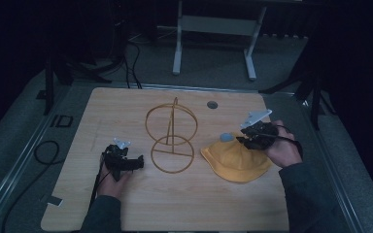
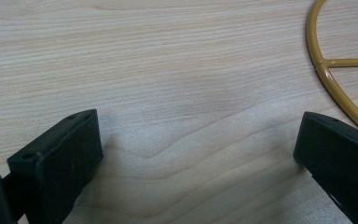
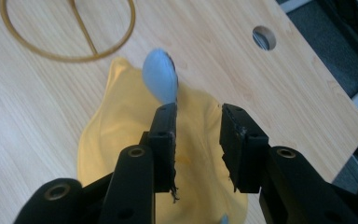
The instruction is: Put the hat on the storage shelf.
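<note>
Hand-held gripper, right (image 1: 245, 138): in the high view it hovered at the far edge of the yellow hat (image 1: 237, 161), which lay flat near the worktop's (image 1: 126, 204) right edge, likely positioned for a pick-up toward the wire stand (image 1: 171, 138) at mid-worktop. Left hand-held gripper (image 1: 138, 164) rested low near the stand's base ring, probably ready to steady it.

Left gripper view: jaws stood wide apart with bare wood between them, nothing held; the stand's base ring (image 2: 328, 74) curved past at the upper right.

Right gripper view: jaws were partly parted above the hat (image 3: 121, 140), no cloth pinched between the pads as far as could be told. A pale blue tag (image 3: 161, 81) stood up beside one jaw, touching or just beside it.
</note>
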